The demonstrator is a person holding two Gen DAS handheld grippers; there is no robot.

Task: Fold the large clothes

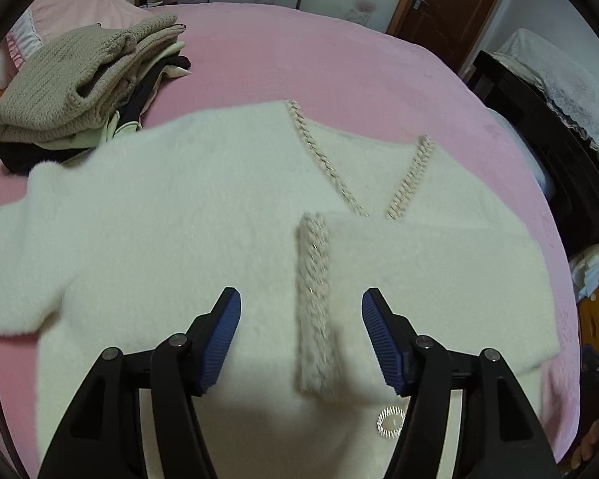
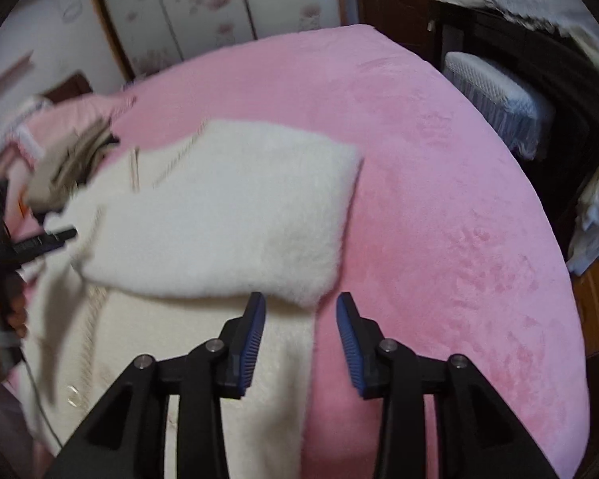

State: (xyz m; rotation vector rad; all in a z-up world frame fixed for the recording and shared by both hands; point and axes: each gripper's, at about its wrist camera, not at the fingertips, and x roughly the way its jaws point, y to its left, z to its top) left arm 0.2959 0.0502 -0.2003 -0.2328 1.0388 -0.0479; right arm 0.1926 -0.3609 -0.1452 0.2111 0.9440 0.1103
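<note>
Fluffy white cardigan (image 1: 179, 215) spread face-up on the pink bed (image 1: 339, 60), one sleeve (image 2: 235, 215) folded across the chest. Left gripper (image 1: 301, 333) and right gripper (image 2: 300, 337) both with jaws apart, nothing held. Best next, probably: smoothed the folded sleeve flat, then gripped the other sleeve near its cuff.

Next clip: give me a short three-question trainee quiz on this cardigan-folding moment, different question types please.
1. True or false: the right sleeve of the fluffy white cardigan is folded across its front.
2. Multiple choice: the folded beige knit sweater lies on (A) a pile of clothes, (B) bare floor, (C) a chair.
3. Fill in: the bed cover is ____ in colour.

Key: 1 true, the sleeve lies over the body. 2 A. 3 pink. Left gripper and right gripper have open jaws, gripping nothing.
</note>
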